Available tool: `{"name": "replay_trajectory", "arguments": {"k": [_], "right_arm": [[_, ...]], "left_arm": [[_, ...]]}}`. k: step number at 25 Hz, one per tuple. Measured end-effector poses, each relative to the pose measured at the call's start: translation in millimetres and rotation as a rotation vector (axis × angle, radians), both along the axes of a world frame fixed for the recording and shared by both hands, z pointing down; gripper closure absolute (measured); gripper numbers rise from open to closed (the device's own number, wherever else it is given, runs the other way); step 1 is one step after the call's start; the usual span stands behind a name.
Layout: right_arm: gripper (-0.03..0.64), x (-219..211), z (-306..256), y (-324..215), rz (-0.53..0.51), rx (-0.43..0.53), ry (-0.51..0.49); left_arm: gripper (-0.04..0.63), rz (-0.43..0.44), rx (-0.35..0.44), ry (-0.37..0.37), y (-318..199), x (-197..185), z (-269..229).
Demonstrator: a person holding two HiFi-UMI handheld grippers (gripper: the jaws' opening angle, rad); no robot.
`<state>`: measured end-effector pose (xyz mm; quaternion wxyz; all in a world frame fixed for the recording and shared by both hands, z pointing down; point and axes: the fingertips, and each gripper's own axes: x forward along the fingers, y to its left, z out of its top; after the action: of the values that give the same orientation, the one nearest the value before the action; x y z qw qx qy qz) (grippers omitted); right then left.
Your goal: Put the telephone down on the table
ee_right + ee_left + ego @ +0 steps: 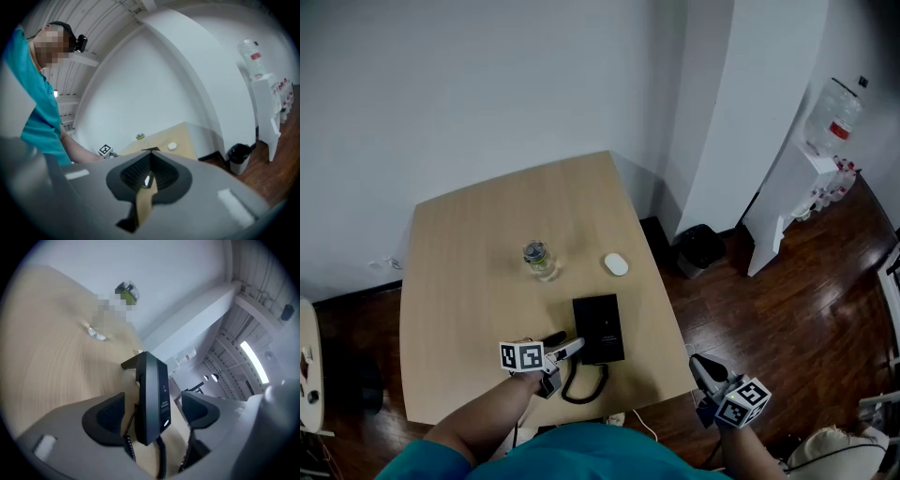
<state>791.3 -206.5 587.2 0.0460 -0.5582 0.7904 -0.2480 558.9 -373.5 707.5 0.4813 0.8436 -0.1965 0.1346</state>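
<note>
A small clear bottle (537, 260) stands mid-frame, with a white mouse (616, 265) near its right. A black bin (701, 249) sits on the dark wooden floor (787, 309); a white water dispenser (814, 173) stands upper right.

The worktop (469, 272) looks like pale wood grain, matt and smooth. The telephone (152, 394) is smooth black plastic with a dull sheen. The left gripper (151, 414) has grey plastic fingers (105, 420) faced with dark ribbed pads. The floor (806, 281) is dark, glossy wood.
</note>
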Motion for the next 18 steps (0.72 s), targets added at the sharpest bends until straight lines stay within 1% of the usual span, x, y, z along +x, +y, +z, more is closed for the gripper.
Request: {"name": "replay_trajectory", "arguments": {"k": [2, 3, 6, 8, 11, 15, 18], "right_arm": [[0.615, -3, 0, 1, 0.001, 0.005, 0.001], [0.615, -5, 0, 1, 0.001, 0.006, 0.003], [0.615, -23, -6, -2, -0.008, 0.015, 0.003], [0.615, -41, -12, -5, -0.026, 0.021, 0.018], [0.615, -76, -16, -7, -0.05, 0.021, 0.052], [0.615, -140, -23, -7, -0.063, 0.006, 0.092], [0.615, -199, -28, -5, -0.052, 0.007, 0.091]], "left_arm": [[0.217, 0.004, 0.064, 0.022, 8, -15, -21], [0.248, 0.012, 0.099, 0.047, 14, -22, -34], [0.391, 0.027, 0.197, 0.166, 29, -46, -79], [0.481, 0.024, 0.247, 0.24, 35, -66, -105], [0.589, 0.02, 0.292, 0.296, 43, -102, -132], [0.589, 0.051, 0.316, 0.353, 54, -162, -157], [0.589, 0.108, 0.335, 0.355, 66, -212, -168]]}}
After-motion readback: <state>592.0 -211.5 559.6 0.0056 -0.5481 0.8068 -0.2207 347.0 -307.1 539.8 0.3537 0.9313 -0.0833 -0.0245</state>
